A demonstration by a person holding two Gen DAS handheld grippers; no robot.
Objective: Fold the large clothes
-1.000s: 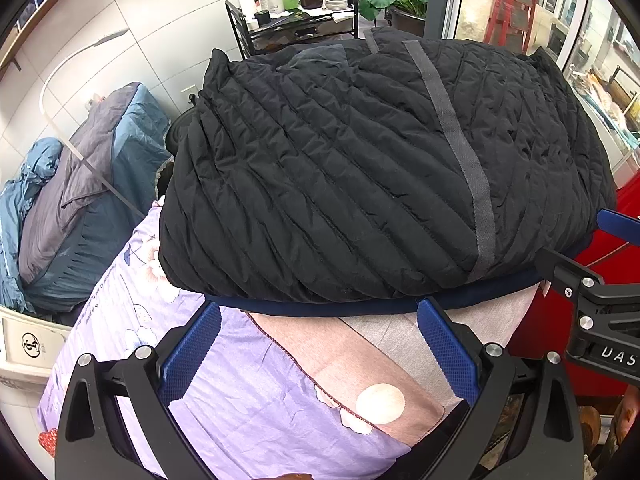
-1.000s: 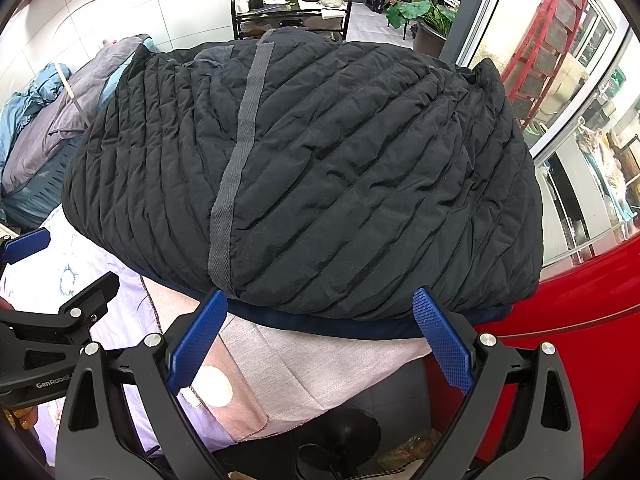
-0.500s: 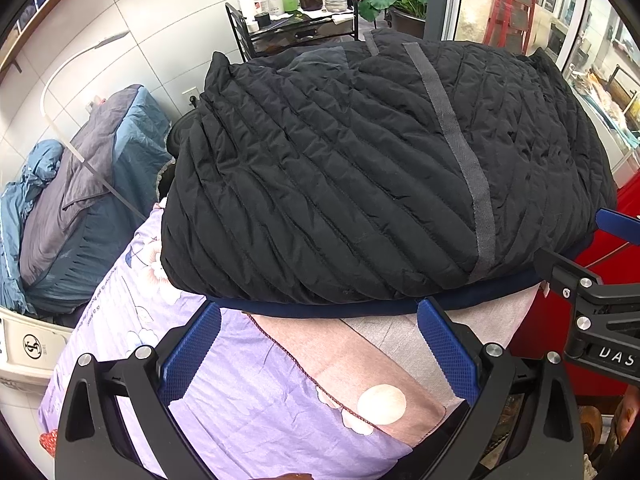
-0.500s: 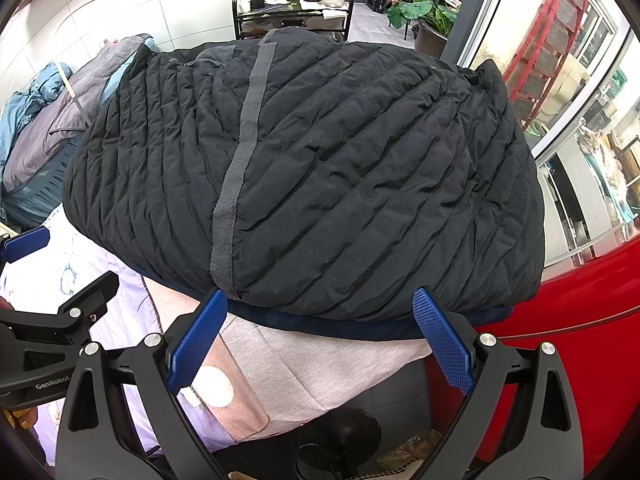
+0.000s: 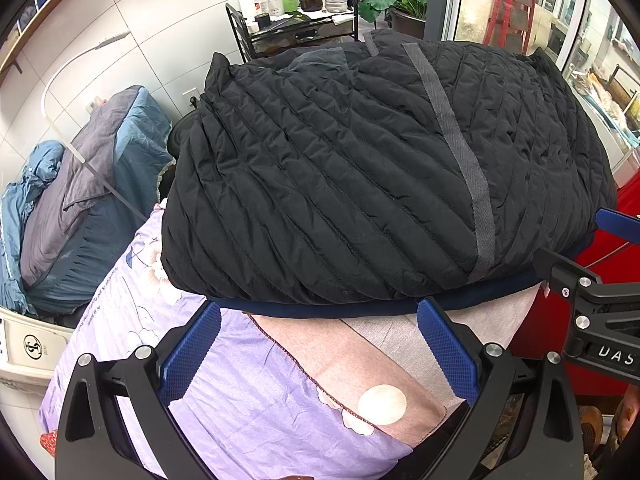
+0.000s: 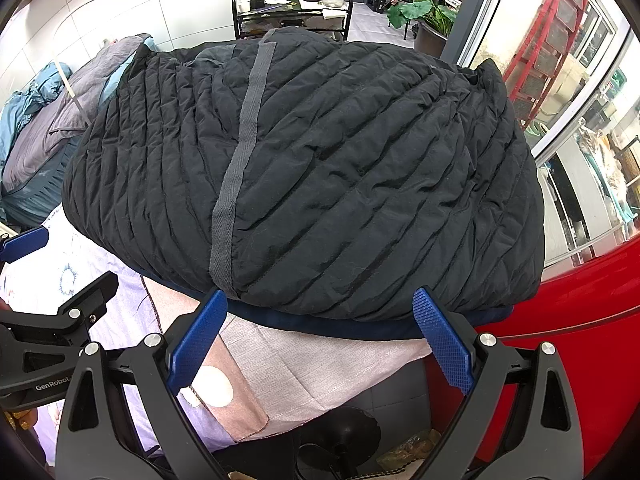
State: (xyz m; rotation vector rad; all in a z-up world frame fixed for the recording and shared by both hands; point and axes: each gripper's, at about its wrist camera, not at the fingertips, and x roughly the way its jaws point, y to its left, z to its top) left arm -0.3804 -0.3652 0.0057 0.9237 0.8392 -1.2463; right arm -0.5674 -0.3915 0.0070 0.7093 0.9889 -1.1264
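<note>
You see a black quilted jacket (image 5: 360, 168) with a grey stripe (image 5: 460, 152), on a lilac floral sheet (image 5: 248, 392); blue fingertips (image 5: 444, 348).

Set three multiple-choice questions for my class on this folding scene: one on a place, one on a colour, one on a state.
1. Where does the black quilted jacket lie?
A. on the cloth-covered table
B. on the floor
C. on a hanger

2. What colour are the fingertips of the right gripper?
A. red
B. blue
C. white

3. How does the left gripper stand?
A. shut on the jacket
B. shut on nothing
C. open, holding nothing

Answers: 1 A, the jacket rests on the lilac floral cloth; 2 B, both pads are blue; 3 C, its fingers are spread wide before the hem.
</note>
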